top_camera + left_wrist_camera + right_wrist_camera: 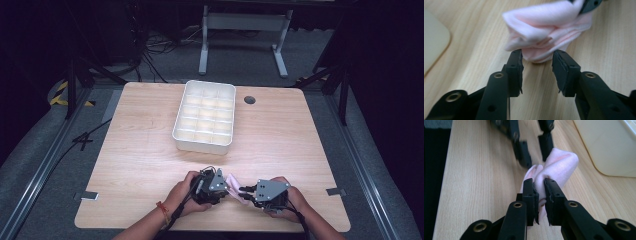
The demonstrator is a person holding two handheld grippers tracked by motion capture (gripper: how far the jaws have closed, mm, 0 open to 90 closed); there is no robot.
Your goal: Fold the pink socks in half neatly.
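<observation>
A bunched pink cloth lies on the wooden table near its front edge, between my two grippers. My right gripper is shut on one end of the pink cloth, pinching a fold between its pads. In the left gripper view, my left gripper is open, its jaws flanking the near end of the cloth without pressing on it. From above, the left gripper and the right gripper point at each other, each held in a hand.
A white tray with several empty compartments stands at the middle back of the table, its wall close by in the right gripper view. A round cable hole sits at the back right. A white desk frame stands beyond.
</observation>
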